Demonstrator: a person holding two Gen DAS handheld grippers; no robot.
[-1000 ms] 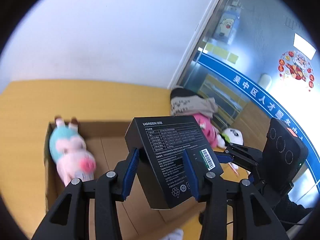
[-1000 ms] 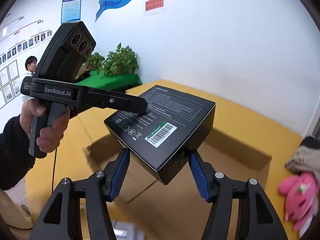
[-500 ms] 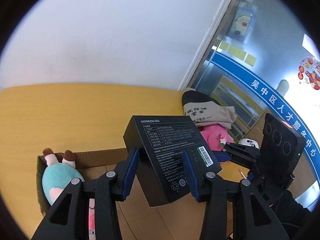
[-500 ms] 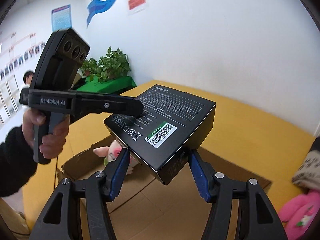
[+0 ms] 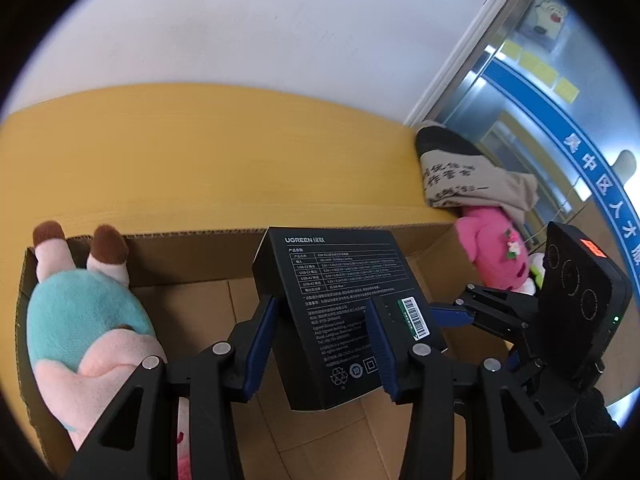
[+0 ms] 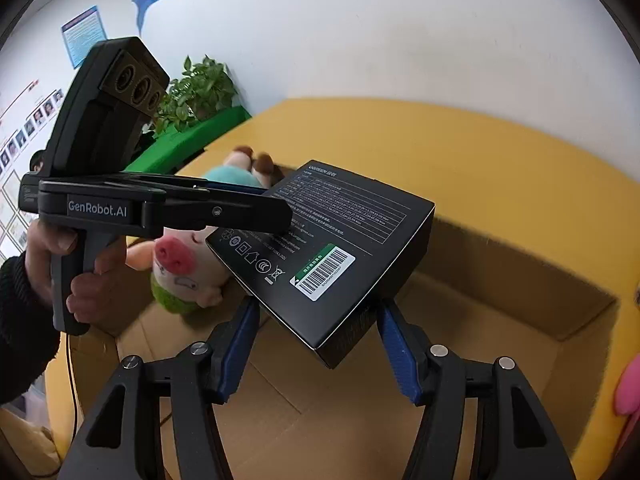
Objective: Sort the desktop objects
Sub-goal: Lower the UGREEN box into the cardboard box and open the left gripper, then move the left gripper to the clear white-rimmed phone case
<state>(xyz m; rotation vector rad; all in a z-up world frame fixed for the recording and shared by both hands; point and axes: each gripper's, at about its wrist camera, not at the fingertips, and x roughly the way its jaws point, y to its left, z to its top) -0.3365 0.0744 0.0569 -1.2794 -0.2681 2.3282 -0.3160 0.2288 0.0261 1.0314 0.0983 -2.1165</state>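
A black UGREEN box (image 5: 340,304) hangs tilted over an open cardboard box (image 5: 192,236). My left gripper (image 5: 320,312) is shut on its near end, blue pads pressed on both sides. My right gripper (image 6: 318,308) is shut on another corner of the same black box (image 6: 320,232). The right gripper (image 5: 452,314) reaches in from the right in the left wrist view; the left gripper (image 6: 276,208), held by a hand, comes in from the left in the right wrist view. A teal and pink plush pig (image 5: 80,320) lies at the carton's left end.
The cardboard box (image 6: 520,280) sits on a yellow table (image 5: 200,160) against a white wall. A pink plush (image 5: 488,256) and a beige printed cloth (image 5: 460,176) lie on the table to the right of the carton. The plush pig (image 6: 180,264) fills one carton corner.
Both grippers have sunk toward the carton with the black box still gripped. The carton and the plush pig now look nearer and larger.
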